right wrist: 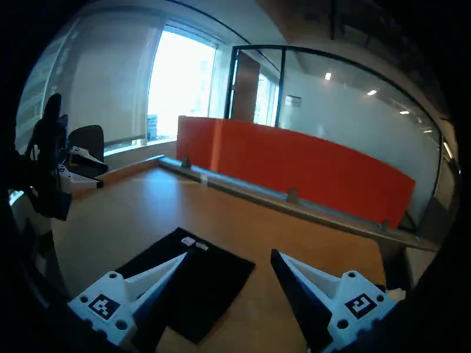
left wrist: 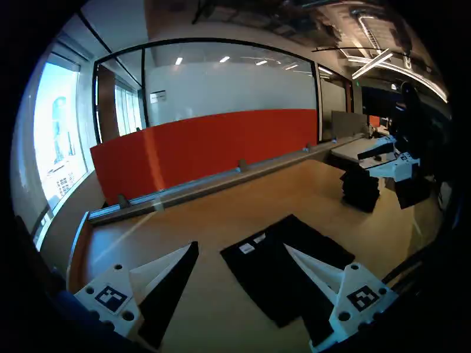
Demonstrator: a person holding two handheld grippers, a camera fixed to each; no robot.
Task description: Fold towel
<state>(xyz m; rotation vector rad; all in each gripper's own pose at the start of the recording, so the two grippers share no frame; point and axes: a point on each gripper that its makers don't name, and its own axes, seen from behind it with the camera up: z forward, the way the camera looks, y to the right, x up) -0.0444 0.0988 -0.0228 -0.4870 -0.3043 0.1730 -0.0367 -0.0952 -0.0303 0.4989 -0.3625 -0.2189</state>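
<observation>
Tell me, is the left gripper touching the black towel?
Apart. The right gripper view shows the left gripper off to the side, bare table between it and the towel.

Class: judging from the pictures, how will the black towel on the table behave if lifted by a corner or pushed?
The black towel lies thin and flat on the table, so it is probably floppy; a lifted corner would likely drape. It looks light. Pushed at an edge, it would probably bunch rather than slide whole on the smooth wood.
</observation>
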